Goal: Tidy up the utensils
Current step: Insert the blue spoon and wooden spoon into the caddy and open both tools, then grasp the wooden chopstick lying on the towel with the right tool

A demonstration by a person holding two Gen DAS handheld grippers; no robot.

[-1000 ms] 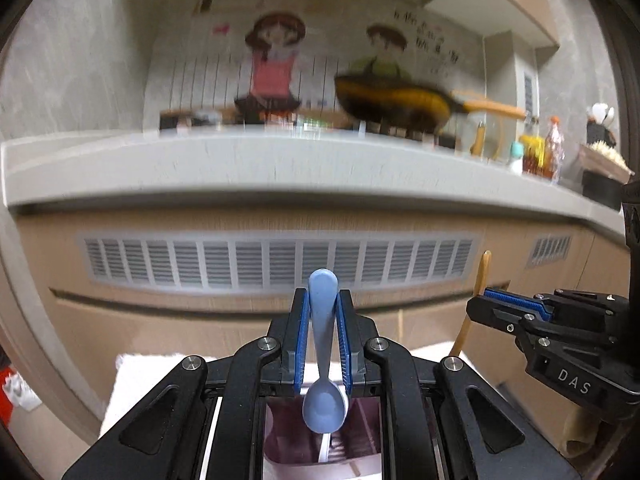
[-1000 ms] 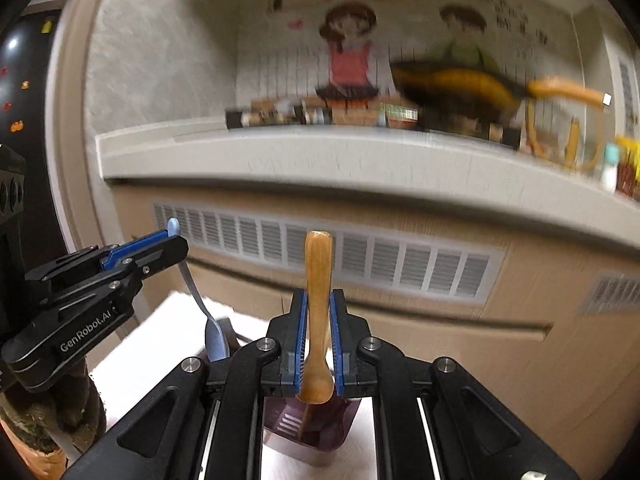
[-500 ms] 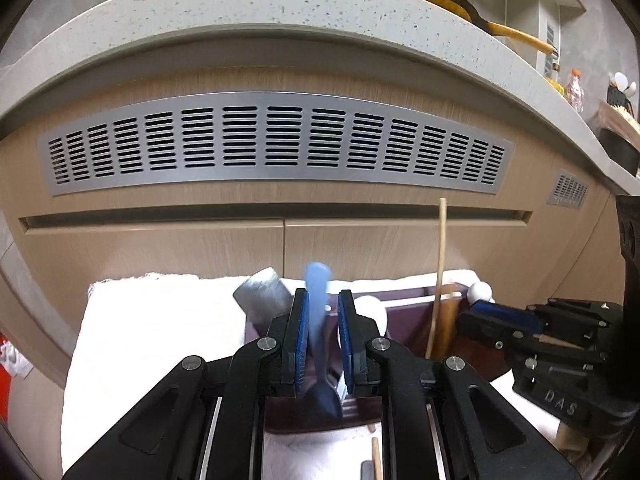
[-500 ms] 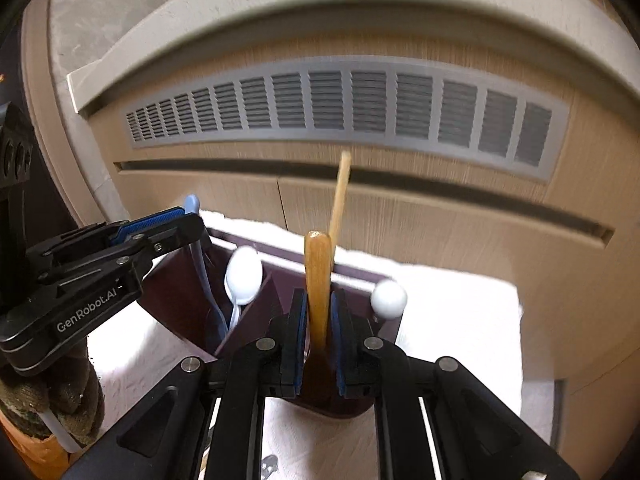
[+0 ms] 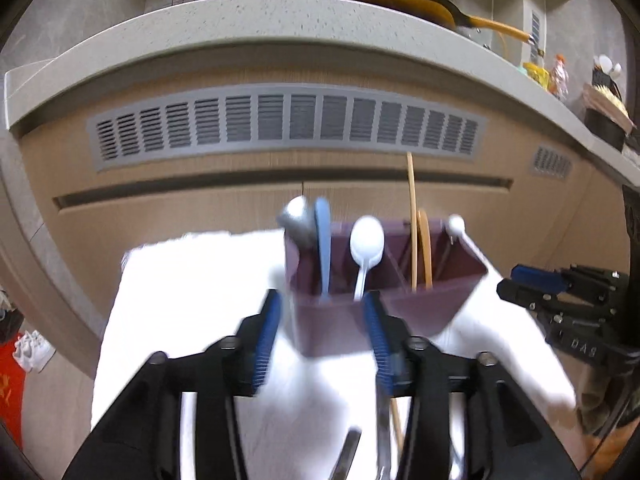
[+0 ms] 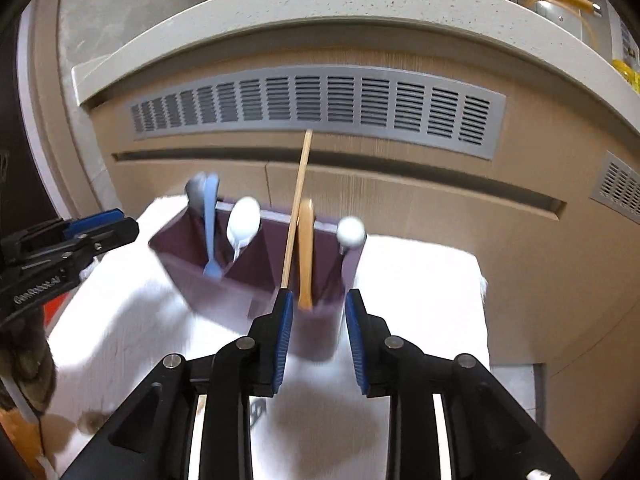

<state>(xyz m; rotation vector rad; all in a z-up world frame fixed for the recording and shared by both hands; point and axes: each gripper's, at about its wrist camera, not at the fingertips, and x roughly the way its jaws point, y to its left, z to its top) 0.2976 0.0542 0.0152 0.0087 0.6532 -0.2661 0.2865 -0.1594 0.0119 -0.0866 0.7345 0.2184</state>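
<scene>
Left wrist view: my left hand-held gripper stands apart, jaws just opened, nothing between the blue pads. Just beyond the fingertips sits the maroon utensil caddy on the white worktop. Its left compartment holds the blue spoon, handle end up, leaning beside a grey spoon at the far left corner. A white plastic spoon stands bowl up next to them. Toward the right, a wooden spoon and a single wooden chopstick rise from the next compartment, the chopstick reaching well above the rim. A white round-headed utensil leans at the far right corner. My right hand-held gripper shows at the right edge, beside the caddy. Right wrist view: right hand-held gripper also apart, jaws just opened, with the near wall of the caddy lying ahead of the gap; pads press on nothing. Wooden spoon stands free in its compartment, chopstick tilted left of it and crossing it. Blue spoon, grey spoon and white plastic spoon occupy the left side; round-headed utensil at the right. Left hand-held gripper enters from the left edge. Behind the worktop: wood-grain cabinet front with a grey vent grille. Motion blur softens both frames.
</scene>
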